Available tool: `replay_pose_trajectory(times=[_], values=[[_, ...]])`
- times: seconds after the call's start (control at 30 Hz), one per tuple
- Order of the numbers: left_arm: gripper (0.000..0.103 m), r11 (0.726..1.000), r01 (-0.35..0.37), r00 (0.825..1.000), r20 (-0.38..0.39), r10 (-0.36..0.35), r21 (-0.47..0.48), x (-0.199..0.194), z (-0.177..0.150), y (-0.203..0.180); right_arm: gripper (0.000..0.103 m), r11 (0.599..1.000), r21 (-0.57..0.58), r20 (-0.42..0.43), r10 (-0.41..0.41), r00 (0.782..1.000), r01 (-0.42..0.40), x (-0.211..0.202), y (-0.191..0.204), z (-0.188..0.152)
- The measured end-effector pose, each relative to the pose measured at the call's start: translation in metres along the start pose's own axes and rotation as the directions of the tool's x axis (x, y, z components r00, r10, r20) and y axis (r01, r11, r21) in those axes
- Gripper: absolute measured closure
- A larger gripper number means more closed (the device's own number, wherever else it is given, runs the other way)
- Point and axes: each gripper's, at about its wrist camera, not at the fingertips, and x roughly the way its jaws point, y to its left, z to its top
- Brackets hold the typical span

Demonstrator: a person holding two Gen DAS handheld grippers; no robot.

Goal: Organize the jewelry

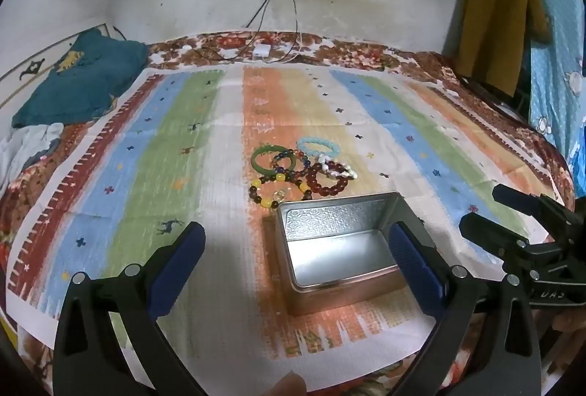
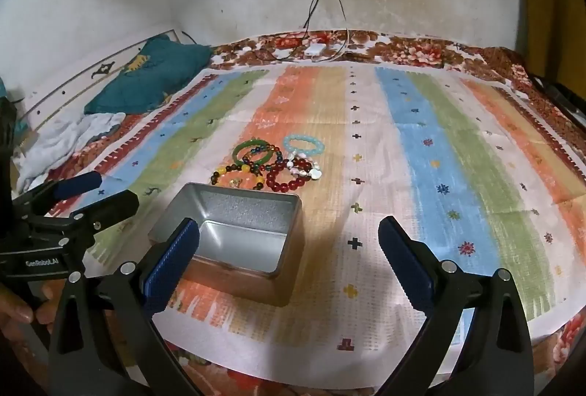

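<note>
You have not begun sorting; the metal tin sits empty on the striped cloth over the bed, the heap of bracelets lies just beyond it, untouched; your left gripper and right gripper both gape wide, holding nothing.

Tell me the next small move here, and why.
Probably reach the right gripper forward to the bracelets. Both grippers are open and hold nothing, the tin is empty, and the bracelets lie heaped just beyond its far rim.
</note>
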Motion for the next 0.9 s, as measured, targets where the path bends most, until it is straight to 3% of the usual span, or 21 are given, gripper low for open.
replay_pose_trajectory(times=[0.9], values=[[0.006, 1.000, 0.004, 1.000, -0.031, -0.003, 0.009, 0.007, -0.003, 0.002, 0.004, 1.000, -0.010, -0.041, 0.001, 0.999, -0.001, 0.007, -0.001, 0.000]])
